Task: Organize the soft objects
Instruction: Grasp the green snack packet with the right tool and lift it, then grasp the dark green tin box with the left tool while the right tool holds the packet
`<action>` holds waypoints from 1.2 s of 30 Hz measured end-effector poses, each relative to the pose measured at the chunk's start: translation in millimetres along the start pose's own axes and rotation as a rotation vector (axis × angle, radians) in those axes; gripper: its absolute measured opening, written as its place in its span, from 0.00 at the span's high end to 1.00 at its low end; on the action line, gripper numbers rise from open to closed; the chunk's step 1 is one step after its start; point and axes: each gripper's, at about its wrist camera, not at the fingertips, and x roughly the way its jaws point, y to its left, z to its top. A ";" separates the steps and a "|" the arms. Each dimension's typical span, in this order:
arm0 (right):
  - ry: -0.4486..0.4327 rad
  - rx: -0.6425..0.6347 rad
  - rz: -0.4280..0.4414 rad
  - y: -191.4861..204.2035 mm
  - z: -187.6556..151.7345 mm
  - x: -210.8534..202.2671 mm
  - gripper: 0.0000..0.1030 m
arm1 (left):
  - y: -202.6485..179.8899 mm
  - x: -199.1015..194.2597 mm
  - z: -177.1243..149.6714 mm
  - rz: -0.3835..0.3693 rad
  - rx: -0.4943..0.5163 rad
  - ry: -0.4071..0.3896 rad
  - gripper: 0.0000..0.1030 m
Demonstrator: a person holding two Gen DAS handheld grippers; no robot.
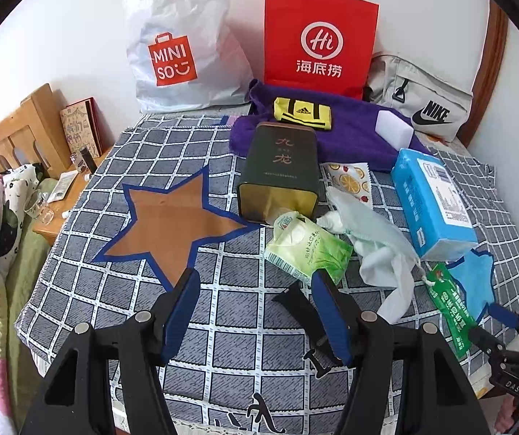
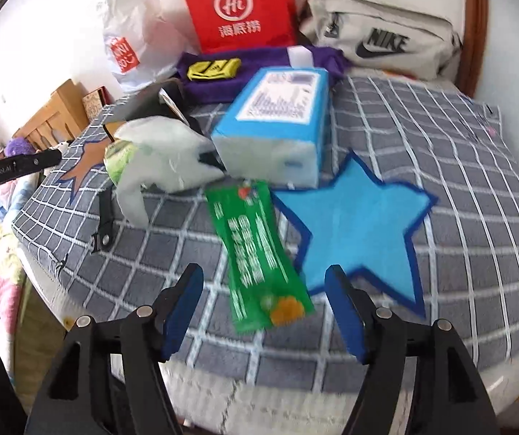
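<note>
Both the left gripper [image 1: 254,291] and right gripper [image 2: 264,288] were held wide, empty. The green packet [image 2: 259,253] was left beside the blue star [image 2: 357,232]; soft things were still scattered, unsorted.

A plain white wall [image 1: 78,18] is seen behind a bed covered by a grey checked blanket [image 1: 223,344]; a wooden bedside cabinet [image 1: 74,195] and curved wooden headboard [image 1: 491,72] are lit by daylight.
</note>
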 end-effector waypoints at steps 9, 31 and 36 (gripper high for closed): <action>0.067 -0.091 -0.038 13.5 8.9 48.3 0.42 | -6.1 17.4 -7.9 0.001 0.025 0.052 0.40; -0.015 -0.008 -0.051 -18.8 6.7 39.7 0.70 | -50.7 72.2 -35.5 0.006 0.091 0.185 0.35; -0.024 -0.003 -0.032 -20.7 7.3 40.8 0.69 | -36.8 66.3 -41.8 0.025 0.087 0.202 0.35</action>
